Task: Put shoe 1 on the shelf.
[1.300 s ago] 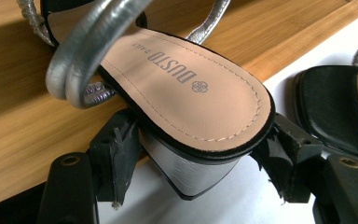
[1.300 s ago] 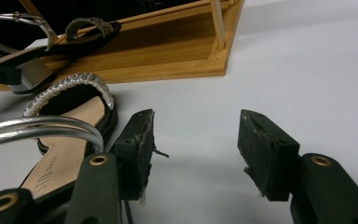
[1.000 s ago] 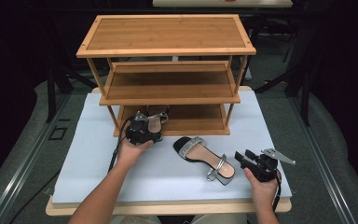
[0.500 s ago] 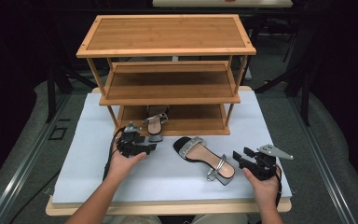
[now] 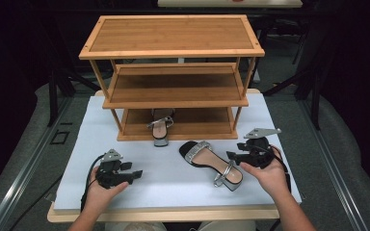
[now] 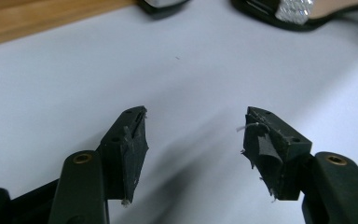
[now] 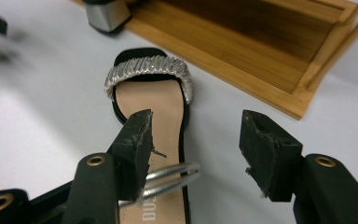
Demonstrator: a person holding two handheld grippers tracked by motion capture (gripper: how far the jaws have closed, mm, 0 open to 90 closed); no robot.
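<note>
2 sandals are in play: 1 sandal already stands on the bottom shelf of the bamboo rack, heel block poking out over the front edge, and the second sandal lies flat on the white mat, toe strap toward the rack and heel end toward the person. The right gripper hovers just above that heel end; in the right gripper view its jaws have just been opening and now stand spread, with the silver ankle strap under the left one and the tan insole ahead, nothing pinched yet. The step in hand looks like picking up this second shoe. To do it well, I would lower the jaws so they straddle the sole near the heel (not the thin strap, which would let the shoe swing), then close firmly across its width before lifting. The rhinestone toe band should lead into the shelf, beside the first shoe and not on top of it. The left gripper sits near the front left of the mat, well apart from both shoes; its jaws have just been closing but remain parted over bare mat, holding nothing.
</note>
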